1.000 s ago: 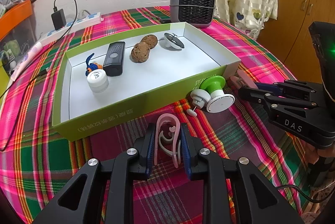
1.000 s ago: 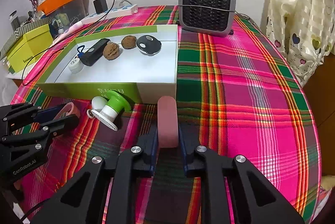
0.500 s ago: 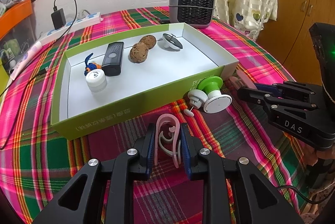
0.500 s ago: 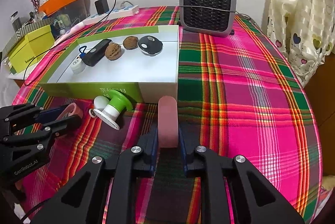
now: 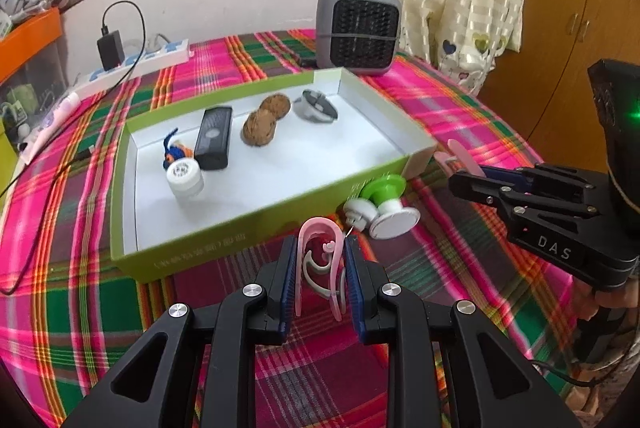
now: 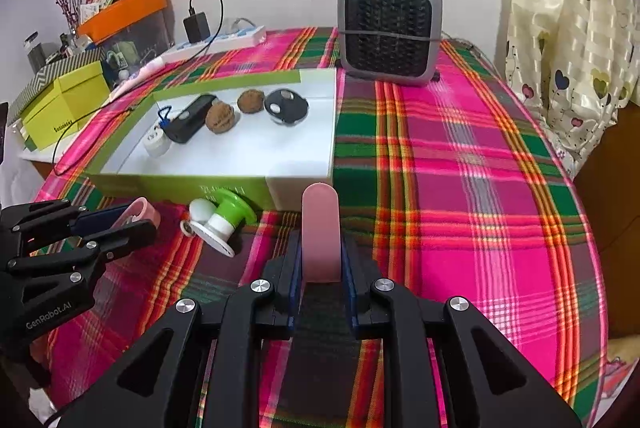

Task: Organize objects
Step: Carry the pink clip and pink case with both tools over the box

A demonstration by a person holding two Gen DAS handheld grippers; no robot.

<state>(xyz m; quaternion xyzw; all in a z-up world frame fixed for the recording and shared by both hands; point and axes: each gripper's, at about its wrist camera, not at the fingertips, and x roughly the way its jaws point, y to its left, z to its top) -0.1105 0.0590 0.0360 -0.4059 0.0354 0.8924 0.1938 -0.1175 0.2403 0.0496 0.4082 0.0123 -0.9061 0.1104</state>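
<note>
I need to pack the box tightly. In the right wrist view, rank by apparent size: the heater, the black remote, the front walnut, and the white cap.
Largest to smallest, as they look:
1. heater, by far
2. black remote
3. front walnut
4. white cap
The walnut and cap look close in size, so that order is unsure.

The green box's [image 5: 224, 248] printed lettering is too blurred to read; its near wall hides the floor inside.
</note>
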